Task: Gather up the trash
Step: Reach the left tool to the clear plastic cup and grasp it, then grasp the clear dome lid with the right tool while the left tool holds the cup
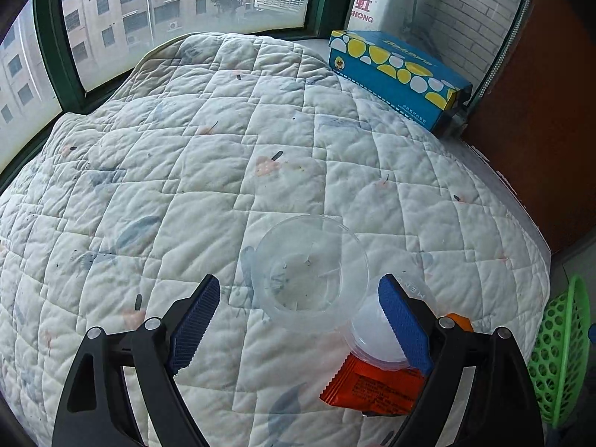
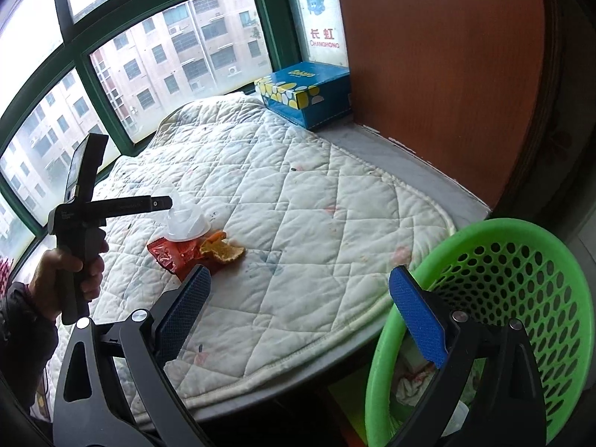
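Observation:
A clear plastic cup (image 1: 309, 272) lies on its side on the white quilt (image 1: 186, 186), nested in a white cup (image 1: 372, 339). Under the cups is an orange-red snack wrapper (image 1: 372, 383), with orange peel (image 1: 460, 322) beside it. My left gripper (image 1: 298, 294) is open, its blue pads on either side of the clear cup and not touching it. From the right wrist view, the cups (image 2: 184, 219), wrapper (image 2: 167, 255) and peel (image 2: 223, 251) lie together, with the left gripper (image 2: 167, 204) just above them. My right gripper (image 2: 300, 279) is open and holds nothing.
A green perforated basket (image 2: 503, 298) stands below the quilt's right edge with some crumpled rubbish inside; its rim (image 1: 562, 354) also shows in the left wrist view. A blue tissue box (image 2: 305, 93) sits at the far corner by the window. A brown panel (image 2: 447, 74) bounds the right.

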`<state>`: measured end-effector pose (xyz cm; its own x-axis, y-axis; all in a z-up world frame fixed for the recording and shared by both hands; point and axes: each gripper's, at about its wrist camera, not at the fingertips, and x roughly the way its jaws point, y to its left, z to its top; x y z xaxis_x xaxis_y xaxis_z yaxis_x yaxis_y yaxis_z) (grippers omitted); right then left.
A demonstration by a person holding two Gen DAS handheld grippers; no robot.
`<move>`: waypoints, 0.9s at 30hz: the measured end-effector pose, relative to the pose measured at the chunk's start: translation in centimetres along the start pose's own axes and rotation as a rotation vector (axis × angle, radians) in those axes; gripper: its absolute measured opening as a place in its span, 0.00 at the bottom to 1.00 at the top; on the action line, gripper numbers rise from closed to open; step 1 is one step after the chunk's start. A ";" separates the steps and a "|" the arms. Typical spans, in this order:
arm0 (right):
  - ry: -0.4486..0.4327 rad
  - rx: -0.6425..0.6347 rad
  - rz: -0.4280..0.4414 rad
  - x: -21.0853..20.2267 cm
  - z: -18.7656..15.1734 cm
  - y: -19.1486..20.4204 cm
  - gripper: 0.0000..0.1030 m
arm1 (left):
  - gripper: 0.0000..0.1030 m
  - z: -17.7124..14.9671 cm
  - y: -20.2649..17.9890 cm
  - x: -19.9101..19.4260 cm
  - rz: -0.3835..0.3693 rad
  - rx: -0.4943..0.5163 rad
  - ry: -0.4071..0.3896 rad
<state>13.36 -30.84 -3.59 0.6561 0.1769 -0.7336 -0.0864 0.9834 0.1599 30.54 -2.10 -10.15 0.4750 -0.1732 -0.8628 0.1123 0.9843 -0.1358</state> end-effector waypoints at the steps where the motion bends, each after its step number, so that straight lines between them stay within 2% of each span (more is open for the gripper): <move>1: 0.004 -0.004 0.002 0.3 0.1 0.2 0.93 | 0.81 0.2 0.0 0.3 -0.004 -0.002 0.001; 5: 0.020 -0.015 0.006 1.4 0.4 0.8 0.93 | 0.80 0.5 0.1 1.1 -0.012 0.006 0.000; 7: 0.025 -0.019 0.013 1.8 0.6 1.0 0.93 | 0.69 0.6 0.2 1.4 -0.036 0.004 0.007; 10: 0.035 -0.028 0.022 2.3 0.7 1.5 0.93 | 0.59 0.5 0.1 1.4 -0.061 0.014 0.000; 16: 0.057 -0.062 0.055 4.1 1.3 3.3 0.93 | 0.58 0.5 0.8 0.1 -0.040 0.023 -0.020; 27: 0.134 -0.129 0.171 9.7 3.5 8.6 0.89 | 0.58 0.2 5.5 -4.1 0.033 -0.015 -0.055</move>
<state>21.63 -20.81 -7.00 0.5193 0.3363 -0.7856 -0.2877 0.9345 0.2098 29.38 3.99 -7.29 0.5259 -0.1423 -0.8386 0.0834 0.9898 -0.1157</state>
